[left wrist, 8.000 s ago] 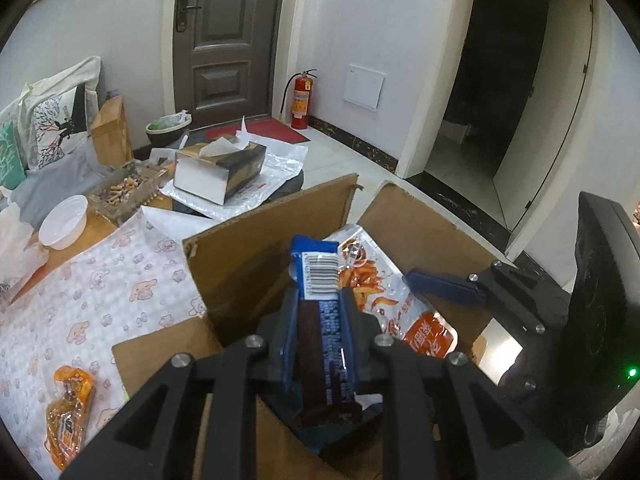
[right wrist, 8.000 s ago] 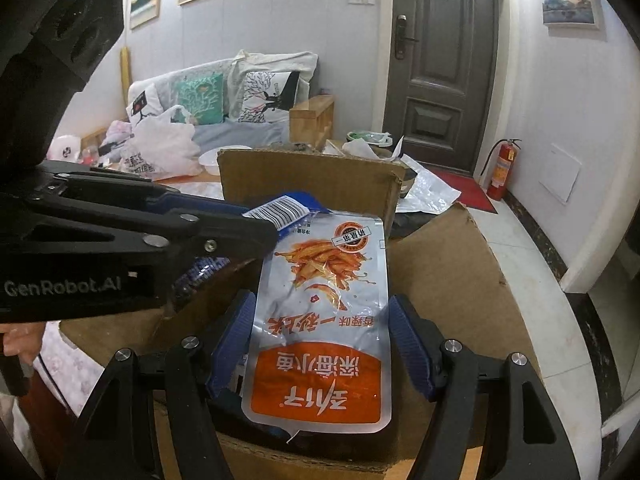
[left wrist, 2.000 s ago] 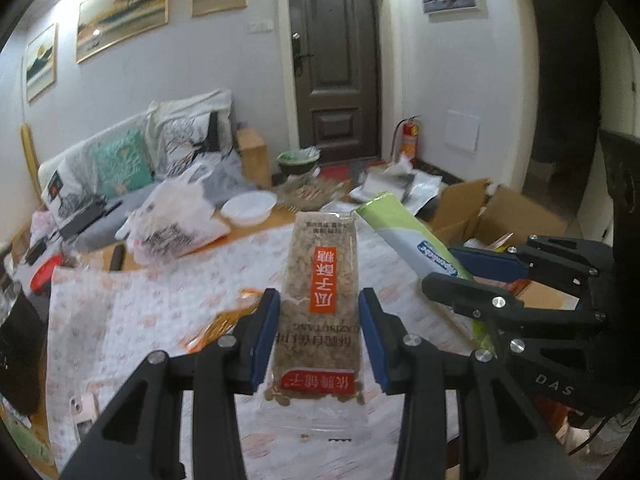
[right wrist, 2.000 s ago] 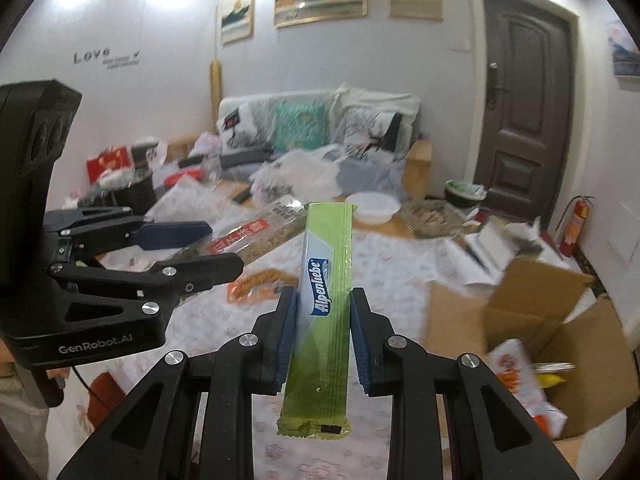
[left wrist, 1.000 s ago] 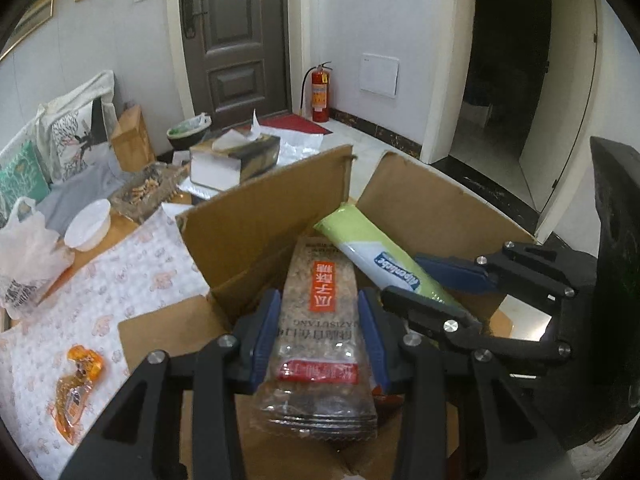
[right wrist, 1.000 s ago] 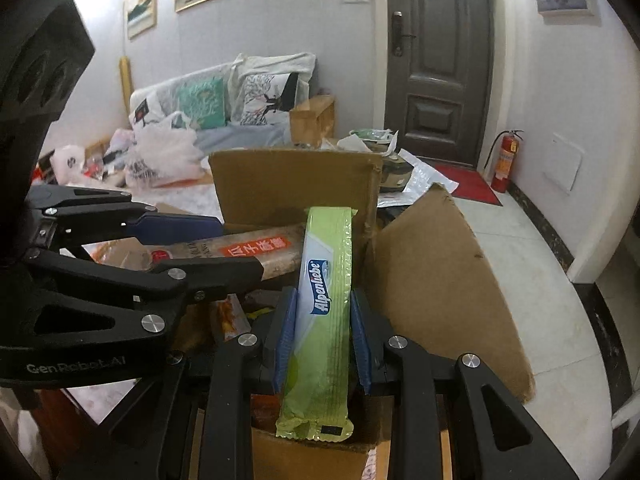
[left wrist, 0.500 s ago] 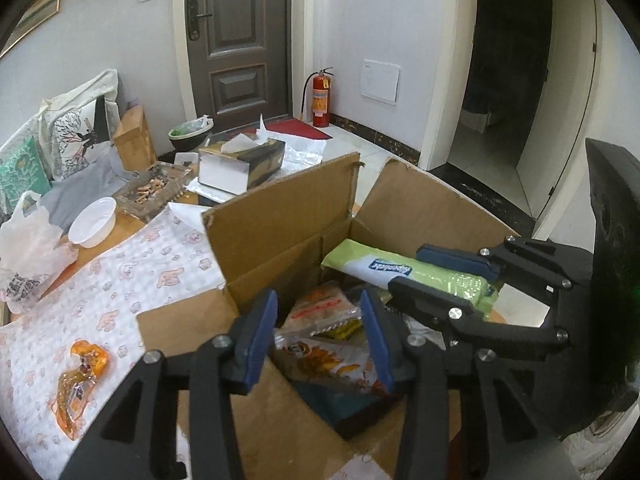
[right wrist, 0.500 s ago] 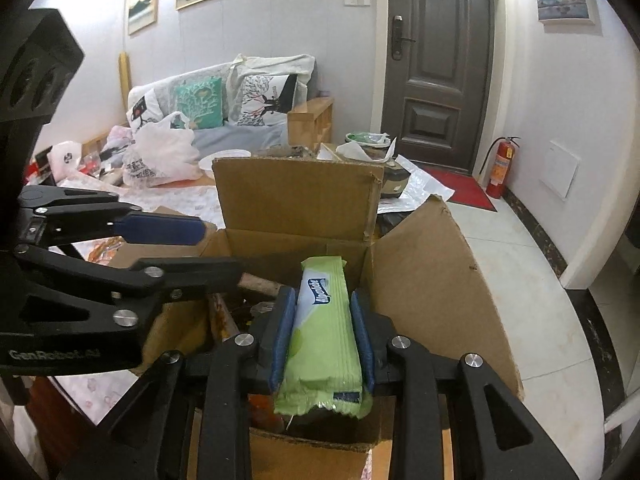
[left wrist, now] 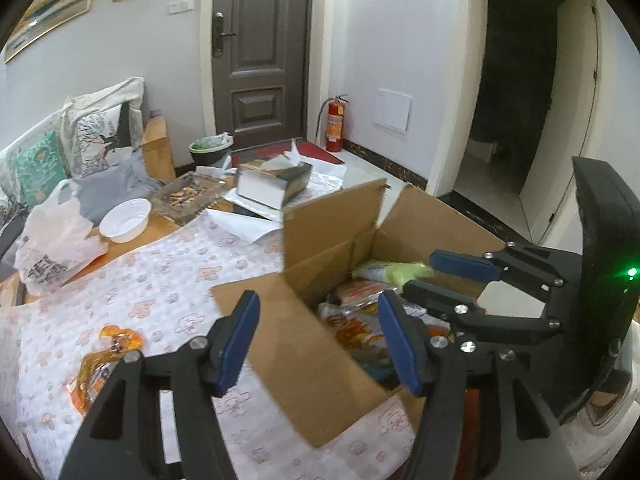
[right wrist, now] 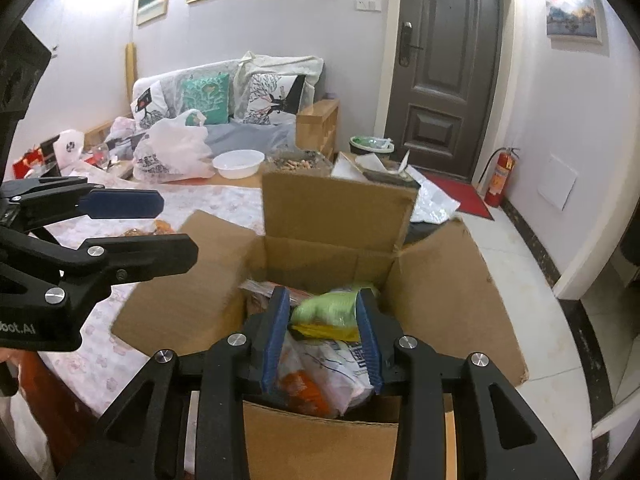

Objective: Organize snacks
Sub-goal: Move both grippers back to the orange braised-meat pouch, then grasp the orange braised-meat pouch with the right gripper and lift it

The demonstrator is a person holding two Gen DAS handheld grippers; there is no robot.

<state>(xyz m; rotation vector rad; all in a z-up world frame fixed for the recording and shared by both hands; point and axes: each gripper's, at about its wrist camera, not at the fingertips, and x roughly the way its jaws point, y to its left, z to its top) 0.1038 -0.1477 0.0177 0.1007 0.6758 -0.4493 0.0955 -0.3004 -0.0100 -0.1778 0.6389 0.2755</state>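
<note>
An open cardboard box (left wrist: 332,224) (right wrist: 336,208) stands at the table's right end and holds several snack packs. The green Alpenliebe pack (right wrist: 328,306) (left wrist: 394,270) lies on top of them inside the box. My left gripper (left wrist: 320,336) is open and empty above the box's near flap. My right gripper (right wrist: 322,336) is open over the box, its blue pads either side of the green pack without gripping it. An orange snack pack (left wrist: 104,354) lies on the patterned tablecloth to the left of the box.
A white bowl (left wrist: 125,220), a white plastic bag (left wrist: 52,248), a tray of nuts (left wrist: 184,198) and a tissue box (left wrist: 274,182) sit at the table's far side. A sofa with cushions (right wrist: 224,92) is behind. A fire extinguisher (left wrist: 334,124) stands by the door.
Both grippers have opened and pulled back from the box. The seed bar and the green pack now lie inside the box. The left gripper has moved left and up.
</note>
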